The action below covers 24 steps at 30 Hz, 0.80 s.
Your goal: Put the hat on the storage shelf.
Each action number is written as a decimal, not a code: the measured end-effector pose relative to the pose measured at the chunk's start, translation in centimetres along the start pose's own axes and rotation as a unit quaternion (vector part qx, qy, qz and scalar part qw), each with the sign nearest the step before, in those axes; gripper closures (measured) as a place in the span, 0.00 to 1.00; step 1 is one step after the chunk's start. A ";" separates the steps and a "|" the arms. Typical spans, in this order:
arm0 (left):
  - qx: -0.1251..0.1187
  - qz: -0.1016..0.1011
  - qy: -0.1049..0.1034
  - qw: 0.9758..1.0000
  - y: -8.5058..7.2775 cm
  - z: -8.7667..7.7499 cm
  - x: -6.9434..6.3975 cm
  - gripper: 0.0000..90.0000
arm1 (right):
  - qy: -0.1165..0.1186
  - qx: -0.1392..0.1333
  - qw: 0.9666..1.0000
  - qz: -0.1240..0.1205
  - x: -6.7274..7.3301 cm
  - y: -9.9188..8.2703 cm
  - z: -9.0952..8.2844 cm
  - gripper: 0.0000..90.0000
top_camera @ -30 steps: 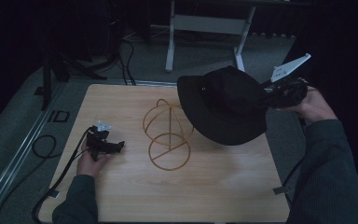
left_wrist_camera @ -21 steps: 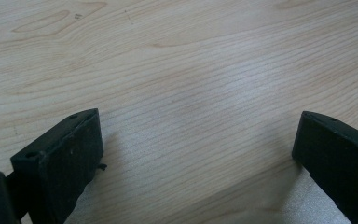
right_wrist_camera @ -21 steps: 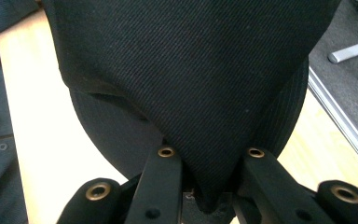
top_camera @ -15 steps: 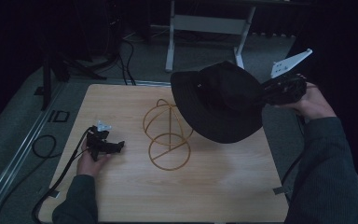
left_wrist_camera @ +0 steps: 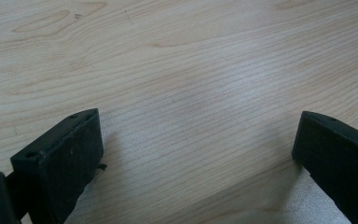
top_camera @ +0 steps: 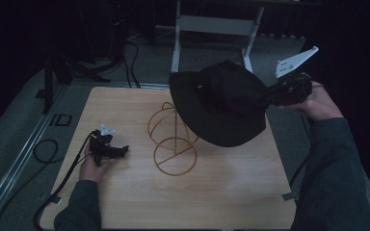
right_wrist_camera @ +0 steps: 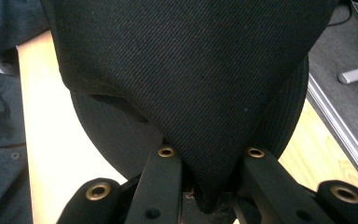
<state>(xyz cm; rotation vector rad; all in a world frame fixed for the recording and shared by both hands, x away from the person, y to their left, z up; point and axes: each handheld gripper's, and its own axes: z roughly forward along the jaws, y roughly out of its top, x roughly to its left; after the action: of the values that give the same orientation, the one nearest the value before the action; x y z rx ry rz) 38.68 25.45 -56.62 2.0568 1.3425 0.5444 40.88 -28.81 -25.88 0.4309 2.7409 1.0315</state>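
A fold of a black bucket hat (right_wrist_camera: 191, 79) is pinched between the closed jaws of the right gripper (right_wrist_camera: 209, 193), the pinched edge hidden where the jaws meet. In the high view the hat (top_camera: 219, 108) is held aloft at upper centre, tilted over a gold wire stand (top_camera: 173, 139) whose top is covered by the brim. At lower left, the left gripper (top_camera: 107, 148) is rested on the desk (top_camera: 231, 187), jaws wide apart and empty over bare wood.
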 end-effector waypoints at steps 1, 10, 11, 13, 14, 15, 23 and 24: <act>0.000 0.000 0.000 1.000 0.0 0.0 0.0 0.02 | 0.002 -0.002 1.000 -0.003 0.1 0.2 0.1 0.94; 0.000 0.000 0.001 1.000 0.0 0.0 0.0 0.02 | 0.021 0.003 0.999 -0.027 0.6 2.5 1.7 0.94; -0.001 0.000 0.001 1.000 0.0 0.0 0.0 0.02 | 0.022 0.005 0.999 -0.030 0.7 2.8 1.8 0.94; 0.000 0.000 0.000 1.000 0.0 0.0 0.0 0.02 | 0.026 0.008 0.999 -0.036 0.9 3.4 2.3 0.94; 0.000 0.000 0.000 1.000 0.0 0.0 0.0 0.02 | 0.029 0.009 0.999 -0.039 1.0 3.7 2.5 0.94; -0.001 0.000 0.000 1.000 0.0 0.0 0.0 0.02 | 0.031 0.012 0.999 -0.042 1.1 4.0 2.7 0.94; 0.000 0.000 0.000 1.000 0.0 0.0 0.0 0.02 | 0.044 0.023 0.997 -0.059 1.7 6.1 4.4 0.94; -0.001 0.000 0.000 1.000 0.0 0.0 0.0 0.02 | 0.045 0.026 0.997 -0.062 1.8 6.4 4.6 0.94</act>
<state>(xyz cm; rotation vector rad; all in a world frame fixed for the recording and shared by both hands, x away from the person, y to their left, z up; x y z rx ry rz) 38.70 25.43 -56.64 2.0557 1.3403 0.5450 41.74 -20.81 -25.20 0.2224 2.8370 0.9726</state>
